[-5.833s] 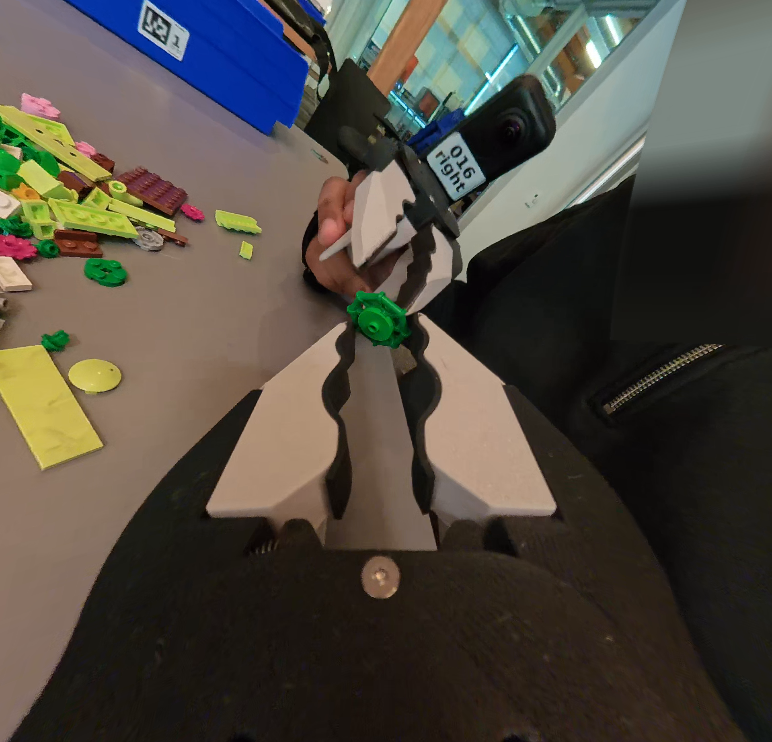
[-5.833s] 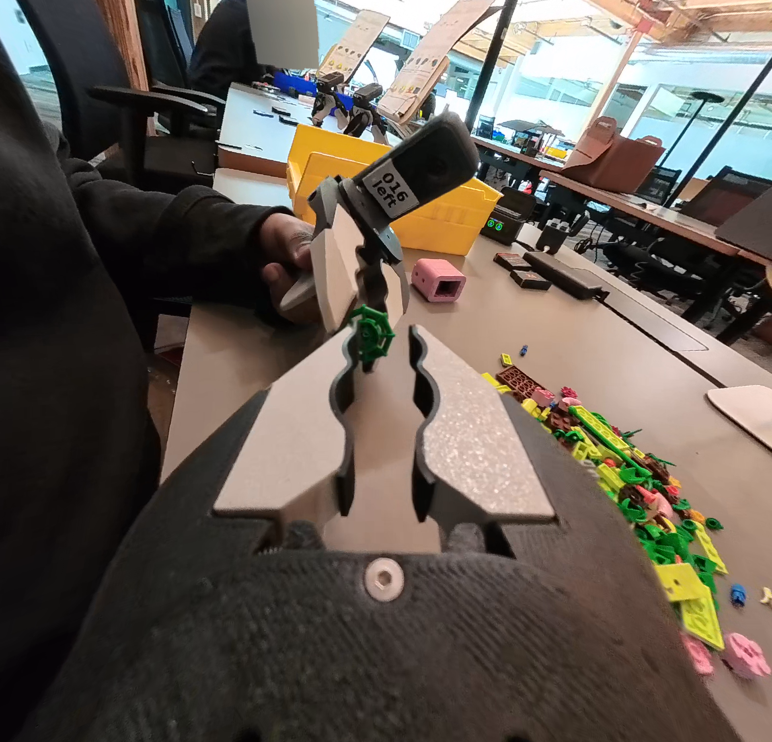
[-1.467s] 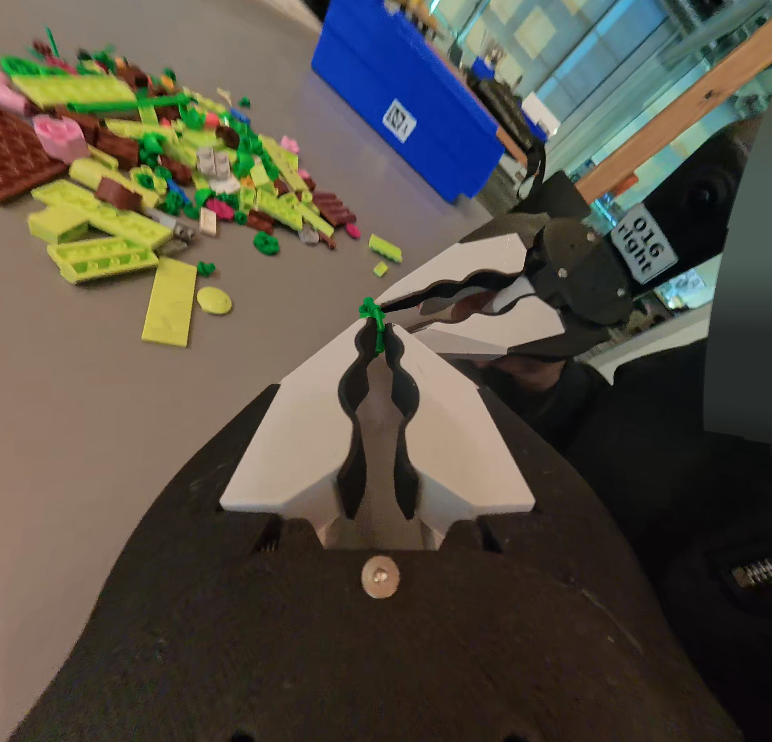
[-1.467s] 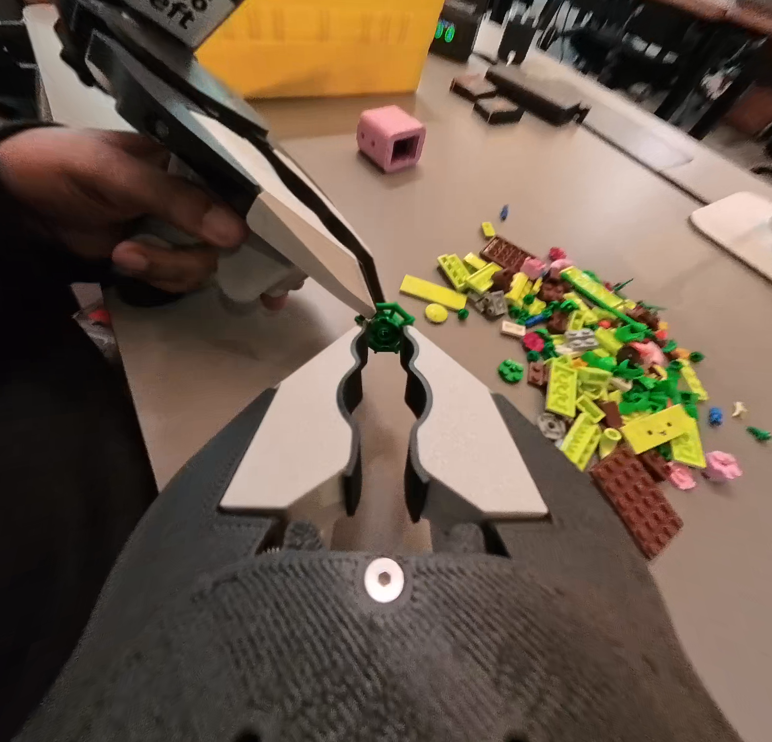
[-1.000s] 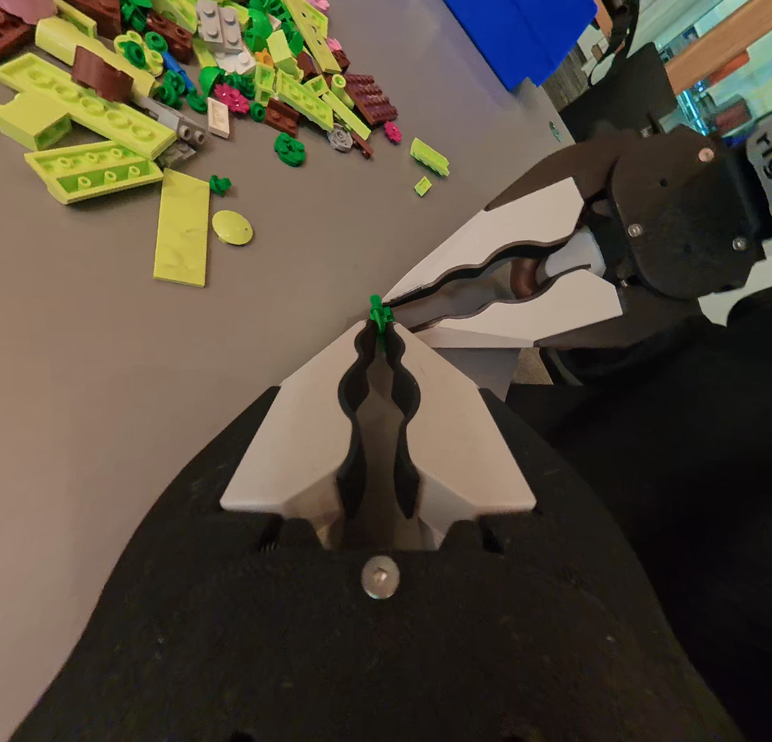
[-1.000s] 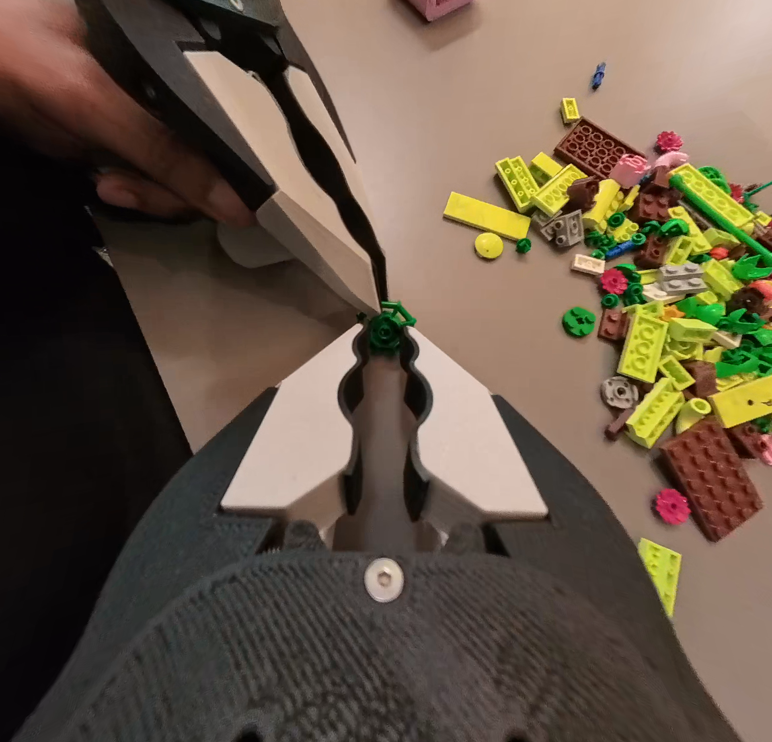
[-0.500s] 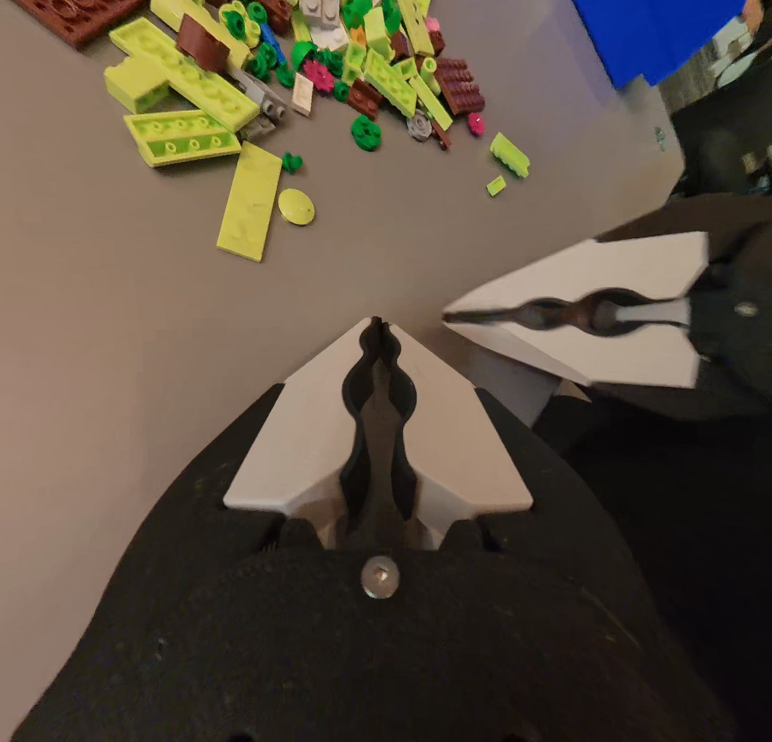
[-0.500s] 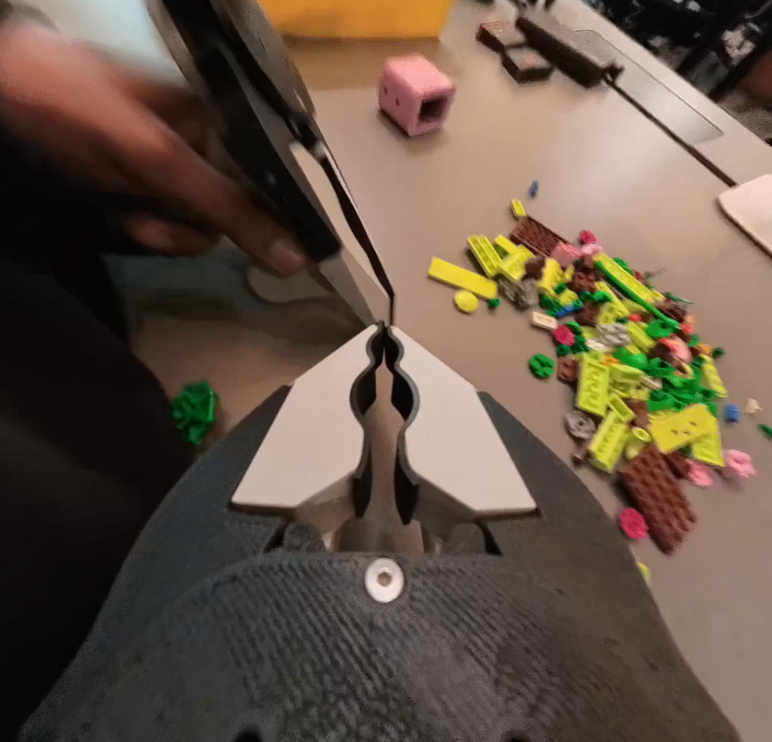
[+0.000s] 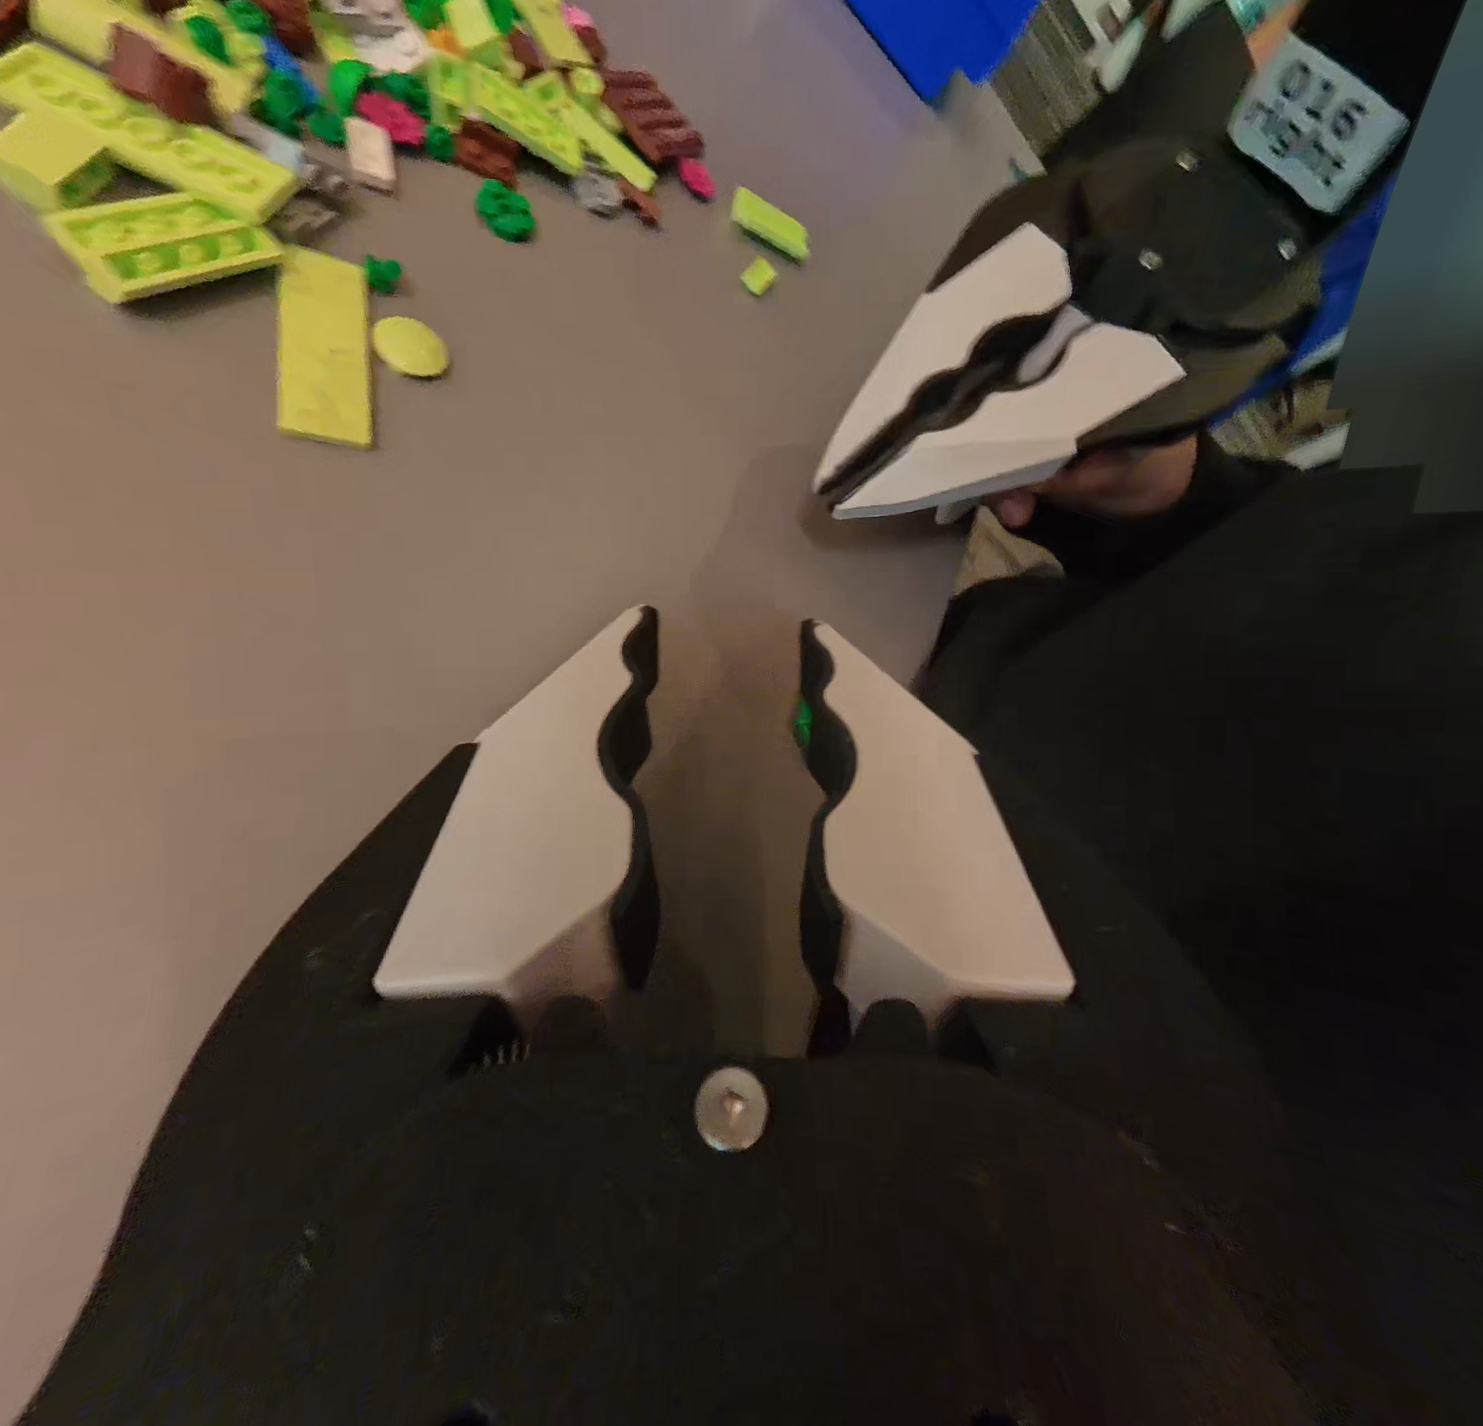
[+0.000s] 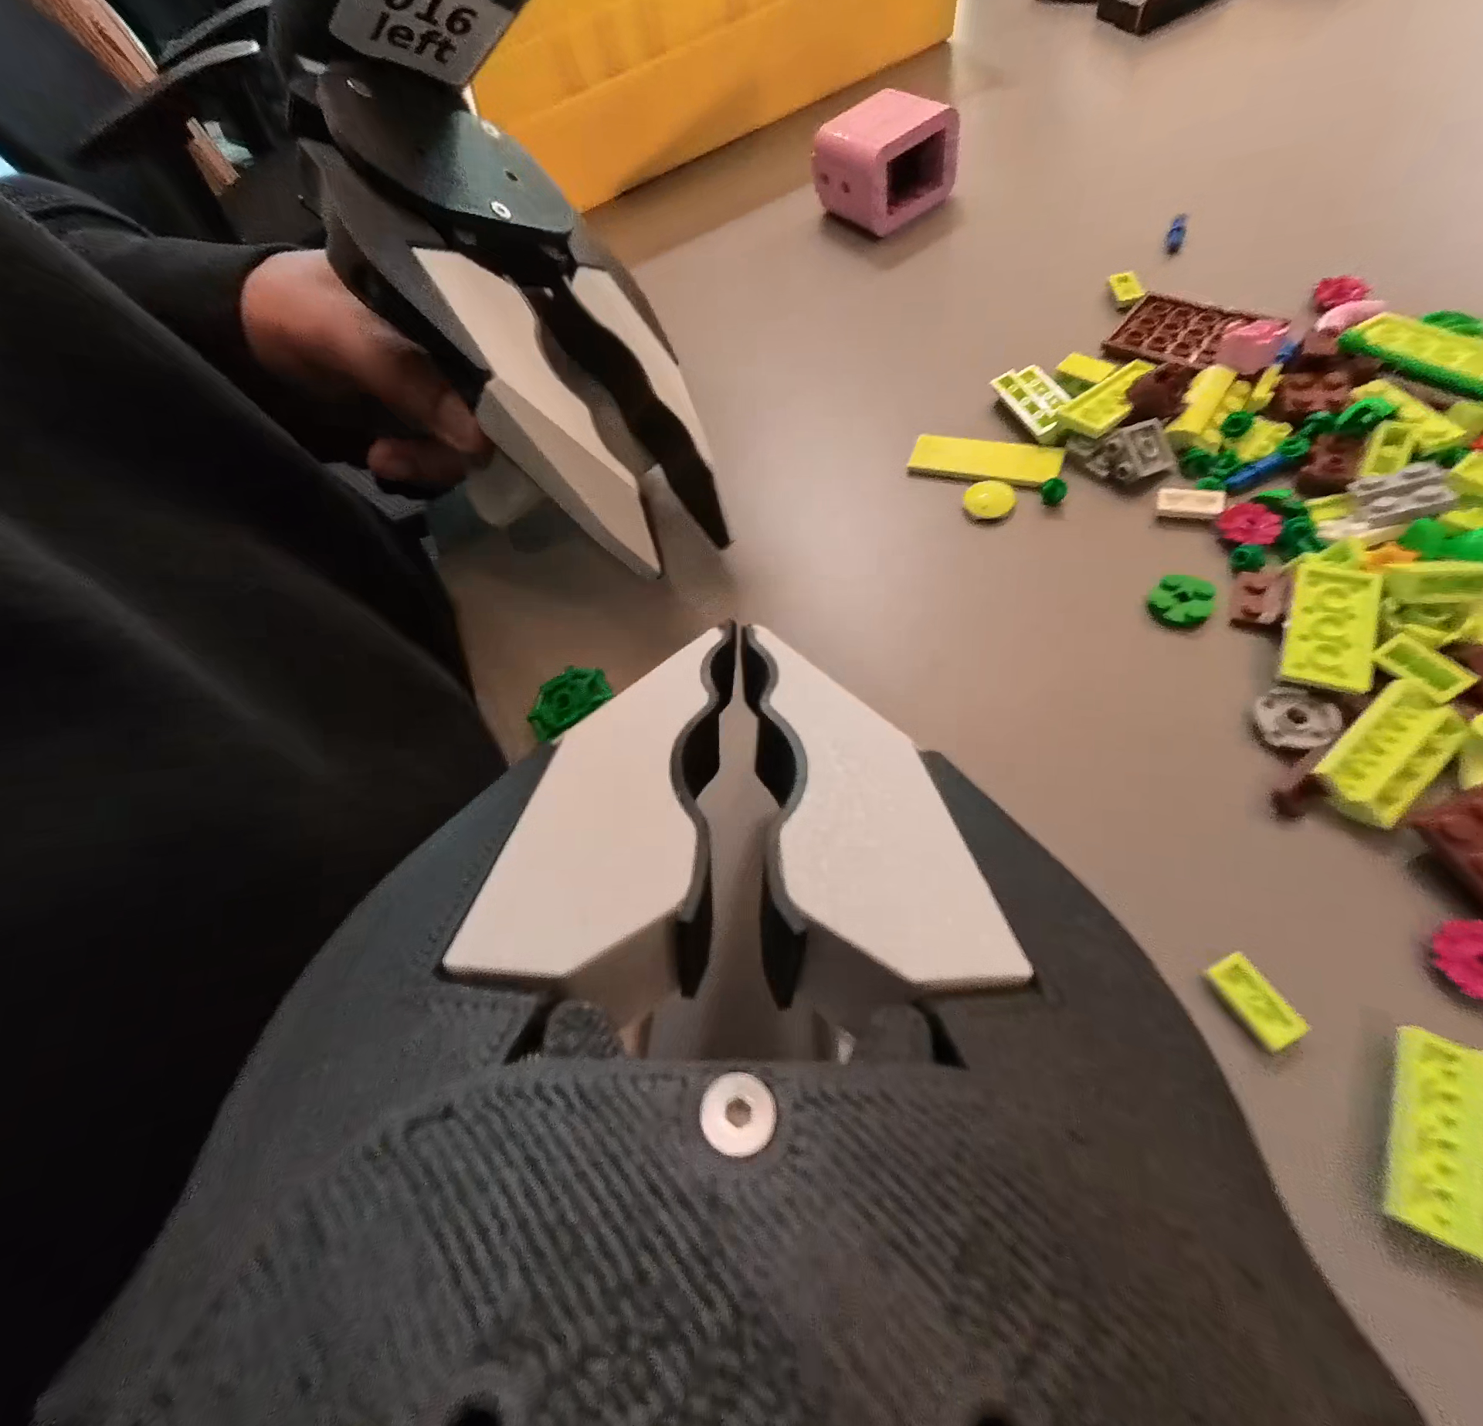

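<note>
Both grippers hold nothing: the left gripper (image 9: 726, 621) gapes, the right gripper (image 10: 738, 631) is pinched empty (green gear piece (image 10: 568, 701) lies on the table (image 10: 923, 392) beside it).

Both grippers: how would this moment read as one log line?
left gripper: open, empty | right gripper: shut, empty | green gear-shaped brick: on table near edge, by right gripper
</note>
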